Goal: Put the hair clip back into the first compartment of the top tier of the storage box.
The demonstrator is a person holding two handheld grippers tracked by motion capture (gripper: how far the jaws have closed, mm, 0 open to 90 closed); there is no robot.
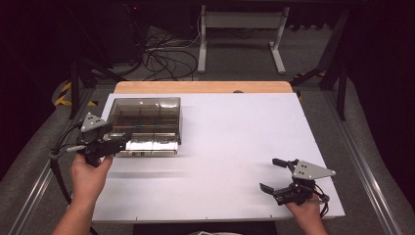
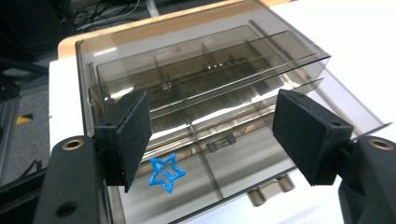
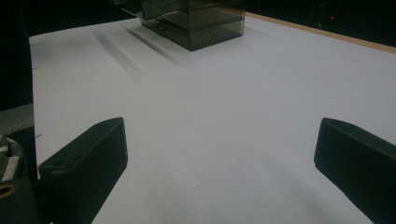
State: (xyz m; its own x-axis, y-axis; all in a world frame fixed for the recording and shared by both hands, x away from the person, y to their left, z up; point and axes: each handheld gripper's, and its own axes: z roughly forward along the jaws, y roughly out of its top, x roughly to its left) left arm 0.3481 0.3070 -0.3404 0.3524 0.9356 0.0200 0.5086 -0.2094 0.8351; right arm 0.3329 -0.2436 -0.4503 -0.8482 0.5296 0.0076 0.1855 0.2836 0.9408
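Note:
A smoked clear drawer box (image 1: pixel 144 117) stands on the left part of the white table (image 1: pixel 235 132). Its bottom drawer (image 2: pixel 233 175) is pulled out toward me, and a small blue star (image 2: pixel 166 173) lies in the drawer's left compartment. My left gripper (image 1: pixel 120 139) hangs at the drawer's near left corner. In the left gripper view that left gripper (image 2: pixel 212 135) is open, above the drawer, with nothing between the pads. My right gripper (image 1: pixel 270 174) rests open near the table's front right. In the right gripper view, the right gripper (image 3: pixel 219 158) faces bare table, with the box (image 3: pixel 196 18) far off.
A wooden strip (image 1: pixel 203 87) runs along the table's far edge. Beyond it, cables (image 1: pixel 166 54) lie on the floor by a white stand (image 1: pixel 240 24). Metal rails (image 1: pixel 362 161) flank the table on both sides.

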